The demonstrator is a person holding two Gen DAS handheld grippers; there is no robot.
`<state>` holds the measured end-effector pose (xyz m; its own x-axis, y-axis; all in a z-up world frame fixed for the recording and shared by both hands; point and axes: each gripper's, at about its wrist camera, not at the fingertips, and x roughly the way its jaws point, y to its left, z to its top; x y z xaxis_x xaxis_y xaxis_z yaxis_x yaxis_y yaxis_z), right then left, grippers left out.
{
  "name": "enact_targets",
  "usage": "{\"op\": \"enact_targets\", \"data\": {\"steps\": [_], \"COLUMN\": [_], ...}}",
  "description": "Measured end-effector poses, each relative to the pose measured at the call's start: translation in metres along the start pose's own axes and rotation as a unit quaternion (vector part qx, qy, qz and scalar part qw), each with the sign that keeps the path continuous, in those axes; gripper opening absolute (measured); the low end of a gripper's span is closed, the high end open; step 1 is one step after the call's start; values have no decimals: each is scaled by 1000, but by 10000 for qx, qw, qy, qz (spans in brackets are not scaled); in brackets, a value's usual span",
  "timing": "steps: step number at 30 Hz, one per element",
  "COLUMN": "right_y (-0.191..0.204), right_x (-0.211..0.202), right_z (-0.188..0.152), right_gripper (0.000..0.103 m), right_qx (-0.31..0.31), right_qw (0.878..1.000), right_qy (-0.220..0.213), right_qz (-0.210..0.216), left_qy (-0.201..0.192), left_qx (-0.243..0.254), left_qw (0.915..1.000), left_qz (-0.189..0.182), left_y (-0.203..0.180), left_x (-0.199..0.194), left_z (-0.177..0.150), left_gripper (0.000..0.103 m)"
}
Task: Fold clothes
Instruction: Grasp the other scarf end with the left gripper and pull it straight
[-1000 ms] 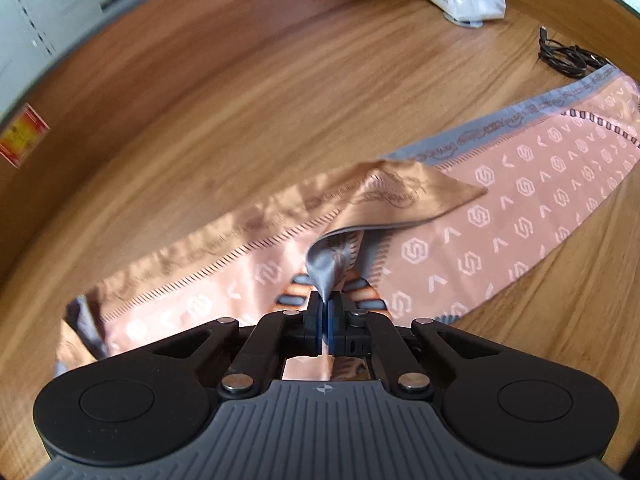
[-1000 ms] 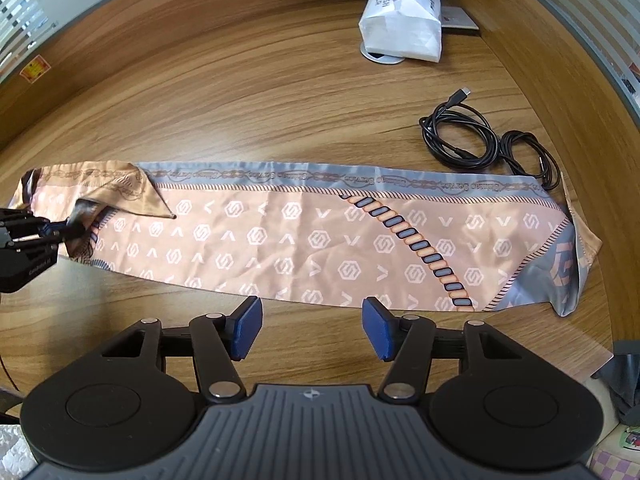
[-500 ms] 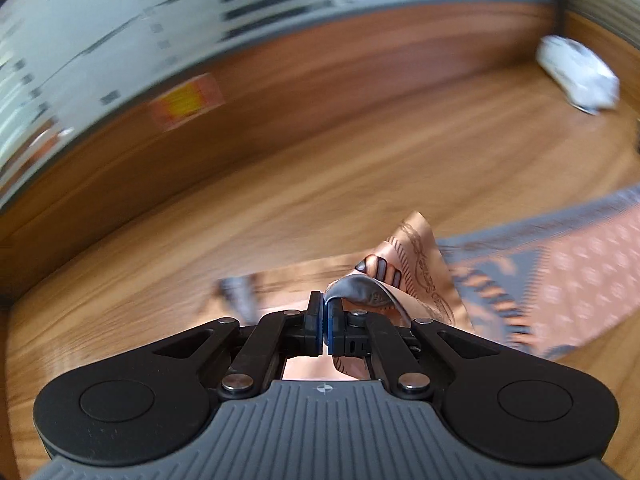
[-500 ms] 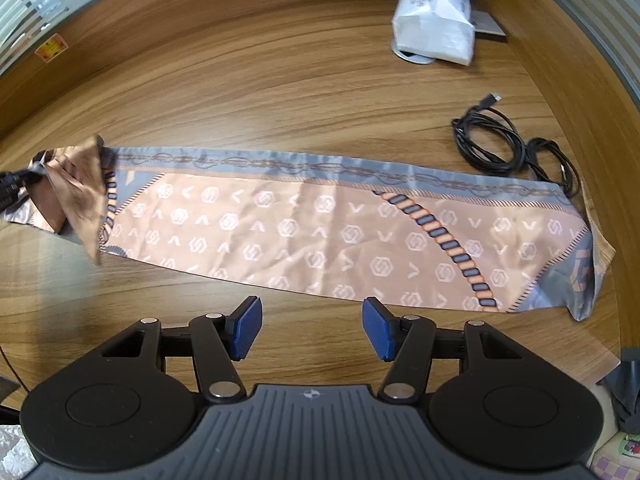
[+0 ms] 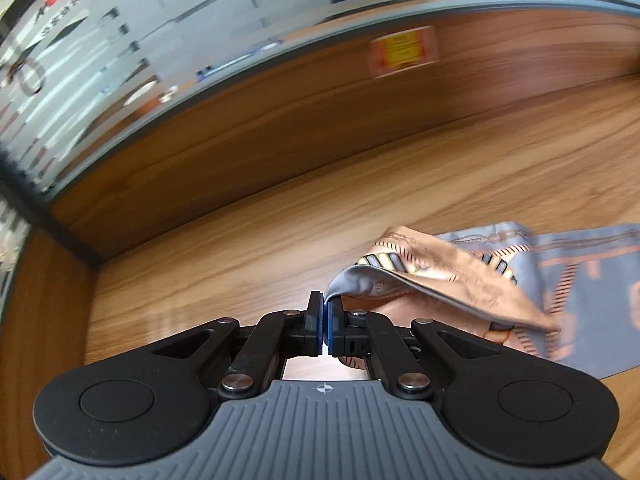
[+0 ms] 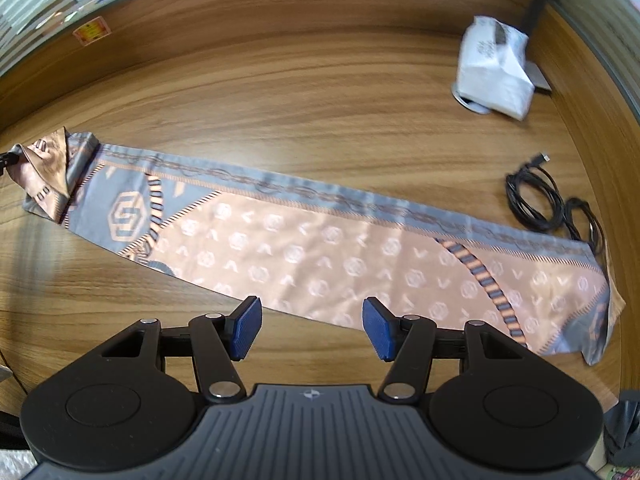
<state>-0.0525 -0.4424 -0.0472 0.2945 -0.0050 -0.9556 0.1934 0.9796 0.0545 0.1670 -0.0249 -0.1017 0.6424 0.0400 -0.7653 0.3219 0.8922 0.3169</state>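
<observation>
The left gripper (image 5: 324, 322) was pinched tight on one corner of the scarf (image 6: 320, 240), holding that corner up off the table (image 6: 280, 92). The rest of the scarf lay flat and long, stretching away to the right of that gripper. The right gripper (image 6: 312, 330) was wide open with nothing in it, and the scarf's near edge lay just past its tips. The slippery corner might have slid out of the pinch if pulled too hard. A quick tug could also have bunched up the flat part. No boxes or baskets were in sight.
</observation>
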Motion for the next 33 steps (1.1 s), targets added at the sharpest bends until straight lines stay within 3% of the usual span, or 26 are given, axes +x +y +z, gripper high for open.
{"op": "enact_targets", "data": {"steps": [9,15,28,33], "right_y": [38,60,85,96], "right_x": [15,25,37,46], "right_z": [20,33,48,48], "right_gripper": [63,63,63,63], "right_qx": [-338,-536,-629,-677], "right_qw": [9993,9981,9972,9965], "right_qy": [121,199,321,440], "right_qz": [142,219,231,221], "left_qy": [284,457,591,670], "left_qx": [-207,-130,72,-12], "left_qw": [9964,9922,9835,9828], "left_qz": [768,1152,1708,1720], "left_y": [86,123,160,176], "left_x": [32,49,81,89], "left_z": [-16,-24,-17,-9], "left_gripper": [3,4,5,5]}}
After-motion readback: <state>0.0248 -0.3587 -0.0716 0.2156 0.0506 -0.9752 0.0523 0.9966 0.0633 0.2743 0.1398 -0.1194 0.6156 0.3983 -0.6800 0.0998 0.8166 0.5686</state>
